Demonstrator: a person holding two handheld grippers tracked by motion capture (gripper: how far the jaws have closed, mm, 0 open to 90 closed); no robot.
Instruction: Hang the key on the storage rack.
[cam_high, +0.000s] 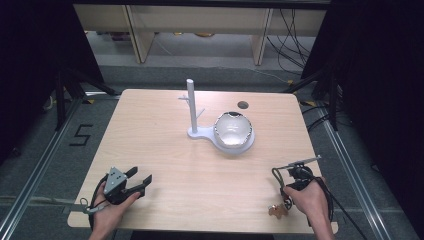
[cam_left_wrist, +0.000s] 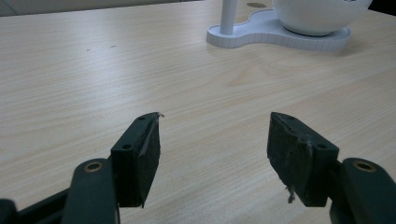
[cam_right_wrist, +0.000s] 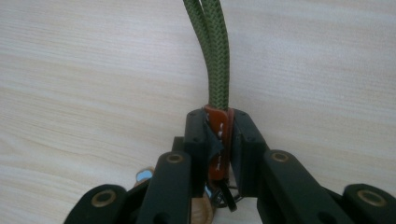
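Green braided cord loop (cam_right_wrist: 212, 51) with brown tag is clamped in right gripper (cam_right_wrist: 219, 135); hanging on white peg stand (cam_high: 192, 107) remains; left gripper (cam_left_wrist: 212, 154) is held wide open, empty.

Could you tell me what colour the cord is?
Green cord; the right gripper view shows it best.

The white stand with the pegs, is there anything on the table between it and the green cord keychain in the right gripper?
Nothing visible. The right gripper is shut on the keychain's brown tab, green cord looping forward. Bare table lies between it and the white stand; the bowl sits on the stand's base, right of the post.
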